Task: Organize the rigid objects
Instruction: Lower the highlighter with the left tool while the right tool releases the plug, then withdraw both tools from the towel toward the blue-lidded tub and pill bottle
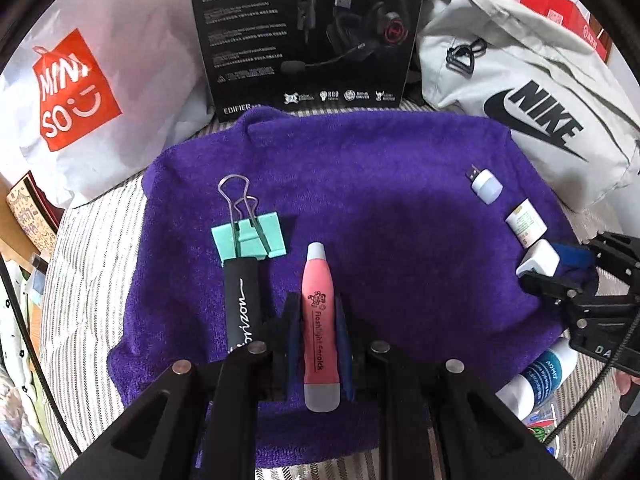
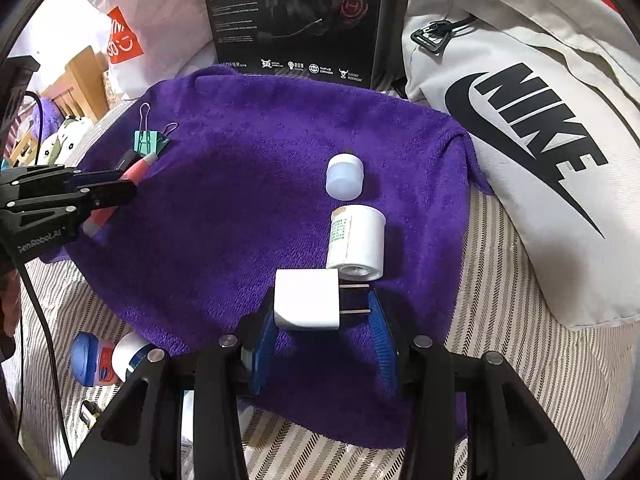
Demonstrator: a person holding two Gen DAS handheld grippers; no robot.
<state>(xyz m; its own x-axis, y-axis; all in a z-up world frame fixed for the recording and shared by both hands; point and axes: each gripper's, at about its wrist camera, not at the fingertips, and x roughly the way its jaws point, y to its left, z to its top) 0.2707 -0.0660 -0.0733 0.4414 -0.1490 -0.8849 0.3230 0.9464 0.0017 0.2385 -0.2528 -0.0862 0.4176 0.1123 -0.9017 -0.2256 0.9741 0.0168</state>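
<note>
A purple towel (image 1: 360, 184) lies on a striped bed. On its left are a teal binder clip (image 1: 248, 236), a black tube (image 1: 242, 304) and a pink flashlight (image 1: 320, 328). My left gripper (image 1: 318, 320) is closed on the pink flashlight. On the towel's right lie a small white USB light (image 2: 345, 176), a white jar (image 2: 356, 244) and a white plug adapter (image 2: 306, 300). My right gripper (image 2: 324, 324) straddles the plug adapter with its blue fingers (image 2: 380, 328) apart; the right finger stands off the prongs.
A black headset box (image 1: 308, 32) stands behind the towel. A white Miniso bag (image 1: 80, 92) is at the left, a grey Nike bag (image 2: 528, 132) at the right. A blue-capped tube (image 2: 108, 356) lies on the striped sheet (image 2: 500, 280) near the front.
</note>
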